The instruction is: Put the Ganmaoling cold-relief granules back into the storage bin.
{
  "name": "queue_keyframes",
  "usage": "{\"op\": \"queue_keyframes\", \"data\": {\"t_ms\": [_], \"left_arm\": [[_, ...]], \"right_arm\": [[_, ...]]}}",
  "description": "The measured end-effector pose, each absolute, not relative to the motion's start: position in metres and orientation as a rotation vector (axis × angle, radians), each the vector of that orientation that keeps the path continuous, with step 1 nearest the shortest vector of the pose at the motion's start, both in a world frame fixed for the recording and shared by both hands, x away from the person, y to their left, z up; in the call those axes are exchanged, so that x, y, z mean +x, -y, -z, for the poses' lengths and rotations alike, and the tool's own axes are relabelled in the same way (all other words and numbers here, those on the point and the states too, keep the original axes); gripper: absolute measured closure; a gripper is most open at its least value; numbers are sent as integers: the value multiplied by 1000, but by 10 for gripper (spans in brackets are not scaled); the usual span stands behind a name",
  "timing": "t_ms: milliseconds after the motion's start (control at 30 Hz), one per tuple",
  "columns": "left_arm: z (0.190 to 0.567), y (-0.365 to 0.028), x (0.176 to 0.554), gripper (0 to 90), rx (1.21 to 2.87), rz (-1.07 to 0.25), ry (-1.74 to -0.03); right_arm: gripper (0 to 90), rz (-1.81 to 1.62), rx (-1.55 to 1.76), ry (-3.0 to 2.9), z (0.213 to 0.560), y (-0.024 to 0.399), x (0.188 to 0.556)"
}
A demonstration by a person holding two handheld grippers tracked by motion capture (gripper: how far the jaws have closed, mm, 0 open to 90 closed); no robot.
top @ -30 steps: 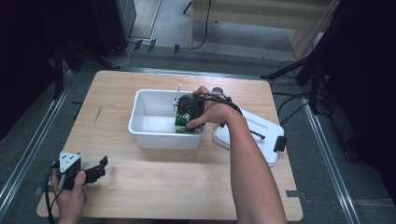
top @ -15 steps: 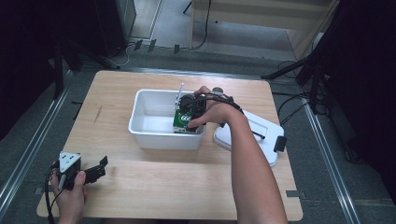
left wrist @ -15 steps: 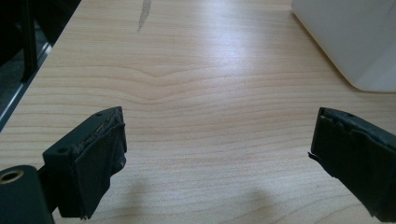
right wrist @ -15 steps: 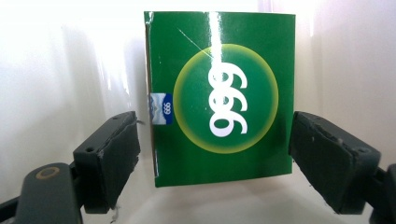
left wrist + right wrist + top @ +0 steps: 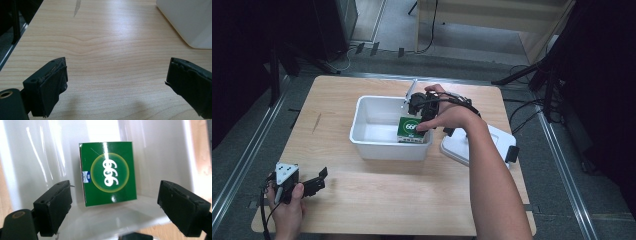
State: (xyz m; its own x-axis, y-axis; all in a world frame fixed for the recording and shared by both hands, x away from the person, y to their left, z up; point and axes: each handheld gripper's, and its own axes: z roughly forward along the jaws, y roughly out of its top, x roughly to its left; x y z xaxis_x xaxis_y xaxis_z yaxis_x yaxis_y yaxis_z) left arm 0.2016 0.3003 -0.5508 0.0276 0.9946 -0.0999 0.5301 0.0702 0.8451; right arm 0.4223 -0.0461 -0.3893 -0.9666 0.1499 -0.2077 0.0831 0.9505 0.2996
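Surface [image 5: 362, 210]: carries a tub, a lid and the left tool.
Tub [image 5: 377, 147]: at the middle of the surface, nearer the far edge than the near one.
Box [image 5: 411, 128]: inside the tub, at its right end, leaning against the near right wall.
Lid [image 5: 492, 145]: on the surface just right of the tub, reaching to the right edge; the right forearm crosses over it.
Right tool [image 5: 419, 107]: above the tub's right end, over the box, jaws wide either side of it and clear of it in the right gripper view [image 5: 112, 202].
Left tool [image 5: 314, 184]: at the near left corner, well apart from the tub, jaws apart over bare surface [image 5: 115, 82].
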Motion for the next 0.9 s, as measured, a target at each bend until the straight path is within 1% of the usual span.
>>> {"op": "queue_keyframes", "data": {"t_ms": [433,900], "left_arm": [[551,-300,201,41,1562,-788,-1597],[551,-298,201,41,1573,-795,-1589]], "right_arm": [[101,-494,260,-2825,352,81,416],[102,-495,385,-2781,342,141,408]]}}
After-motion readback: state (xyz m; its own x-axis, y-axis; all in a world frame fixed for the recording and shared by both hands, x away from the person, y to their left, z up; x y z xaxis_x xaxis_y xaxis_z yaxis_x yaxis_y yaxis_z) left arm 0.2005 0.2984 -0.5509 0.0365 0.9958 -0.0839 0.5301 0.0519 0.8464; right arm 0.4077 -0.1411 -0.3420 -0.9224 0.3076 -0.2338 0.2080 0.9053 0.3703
